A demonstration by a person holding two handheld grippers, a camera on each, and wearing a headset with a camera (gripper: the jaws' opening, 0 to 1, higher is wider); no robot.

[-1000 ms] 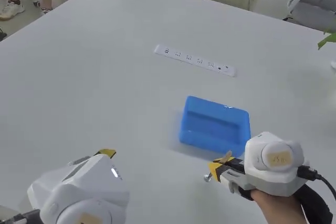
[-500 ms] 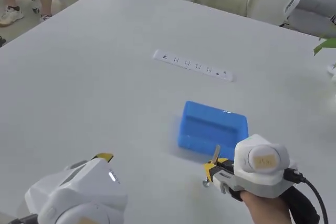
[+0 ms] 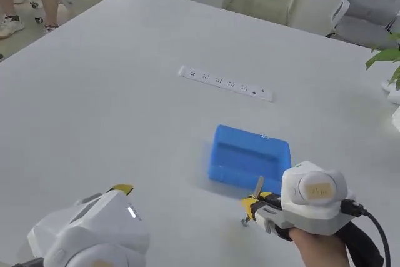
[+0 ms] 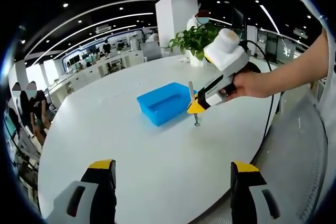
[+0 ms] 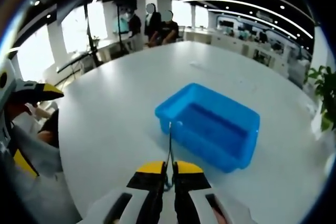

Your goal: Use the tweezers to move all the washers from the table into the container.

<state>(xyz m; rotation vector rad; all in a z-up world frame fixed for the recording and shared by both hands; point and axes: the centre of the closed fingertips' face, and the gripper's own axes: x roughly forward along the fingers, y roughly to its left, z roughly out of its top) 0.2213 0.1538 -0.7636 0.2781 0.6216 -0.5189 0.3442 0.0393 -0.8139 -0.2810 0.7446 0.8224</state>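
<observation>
Tweezers (image 5: 169, 141) are clamped in right hand-held gripper (image 5: 169, 168) beside blue container (image 5: 208, 151); left hand-held gripper (image 4: 173, 166) is held wide, empty; washers on bench (image 3: 125, 104) are too small to be told, so progress cannot be judged

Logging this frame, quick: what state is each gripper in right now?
Left gripper: open, holding nothing.
Right gripper: shut on the tweezers.

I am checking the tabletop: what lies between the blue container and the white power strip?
Nothing. In the head view, the stretch of table between the blue container and the power strip is bare white surface.
</observation>
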